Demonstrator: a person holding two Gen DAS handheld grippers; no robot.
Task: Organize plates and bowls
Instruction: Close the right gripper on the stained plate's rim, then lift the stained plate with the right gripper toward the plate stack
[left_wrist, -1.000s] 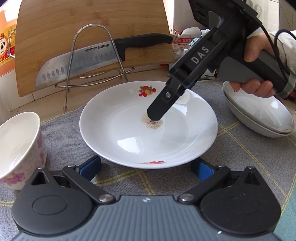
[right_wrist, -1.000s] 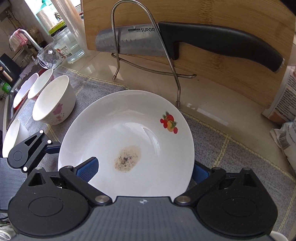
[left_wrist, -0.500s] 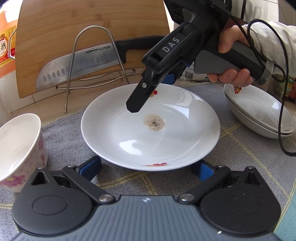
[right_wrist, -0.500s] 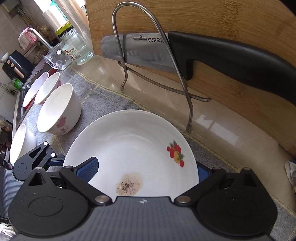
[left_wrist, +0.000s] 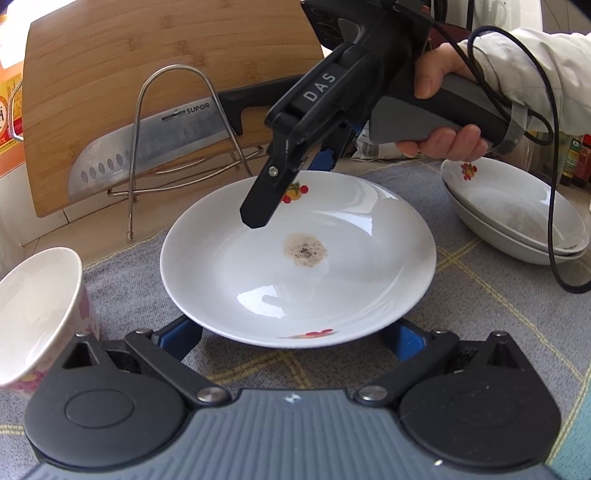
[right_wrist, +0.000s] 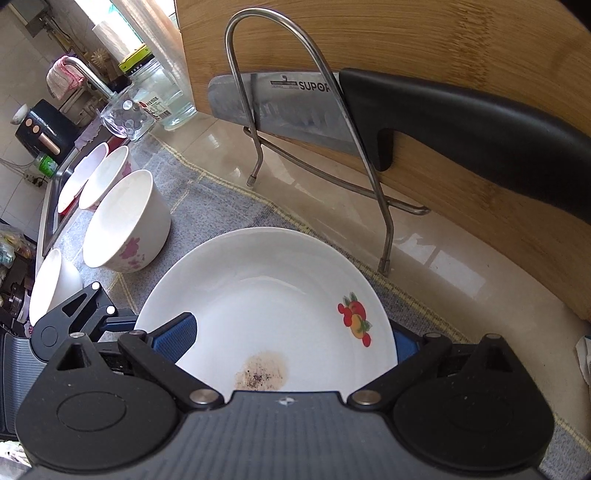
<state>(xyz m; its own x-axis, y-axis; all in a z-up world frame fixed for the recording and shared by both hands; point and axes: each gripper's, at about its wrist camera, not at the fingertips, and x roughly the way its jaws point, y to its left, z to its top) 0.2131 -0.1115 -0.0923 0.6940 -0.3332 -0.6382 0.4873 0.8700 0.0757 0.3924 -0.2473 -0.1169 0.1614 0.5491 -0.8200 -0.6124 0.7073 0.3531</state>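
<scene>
A white plate with fruit prints and a brown stain in its middle lies on a grey cloth. My left gripper is open, its blue pads low on either side of the plate's near rim. Above the plate's far side a hand holds my right gripper, also open and clear of the plate. In the right wrist view the same plate lies below the open right gripper. Two stacked plates sit to the right. A floral bowl stands to the left.
A wooden cutting board leans at the back with a large knife on a wire rack. Beside the floral bowl are more bowls, glass jars and a sink edge. A black cable hangs over the stacked plates.
My right gripper has lifted off the plate's stained middle and drawn back towards the far rim and the cutting board. The left gripper and the plate have stayed put.
</scene>
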